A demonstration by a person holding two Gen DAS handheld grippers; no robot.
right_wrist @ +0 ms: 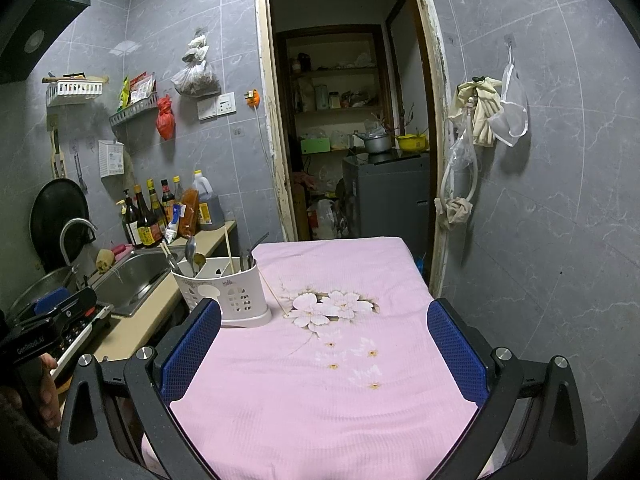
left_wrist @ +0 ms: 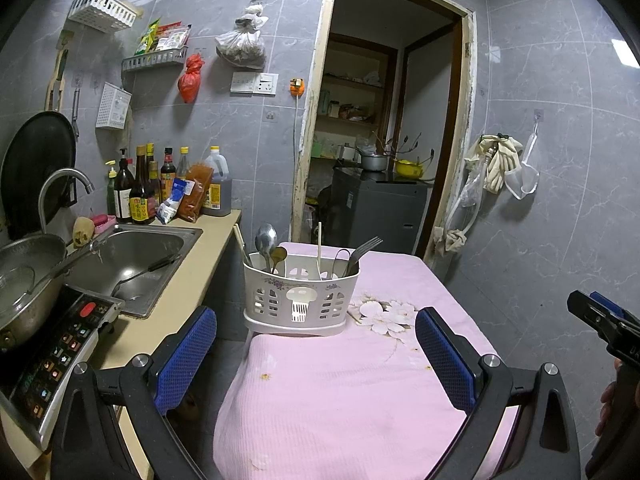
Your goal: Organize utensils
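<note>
My left claw (left_wrist: 316,348) is spread wide, nothing between its pads — the white utensil caddy (left_wrist: 301,292) stands just ahead of it on the pink cloth (left_wrist: 340,392). My right claw (right_wrist: 324,348) gapes empty too; one chopstick (right_wrist: 272,292) lies ahead-left, beside the caddy.

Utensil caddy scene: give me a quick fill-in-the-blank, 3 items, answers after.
1. The white utensil caddy stands on a table covered by a ____ cloth.
2. One loose chopstick lies on the cloth beside the caddy, its tip near the printed ____.
3. The left gripper and the right gripper are both ____, holding nothing.

Missing words: pink; flowers; open
</note>
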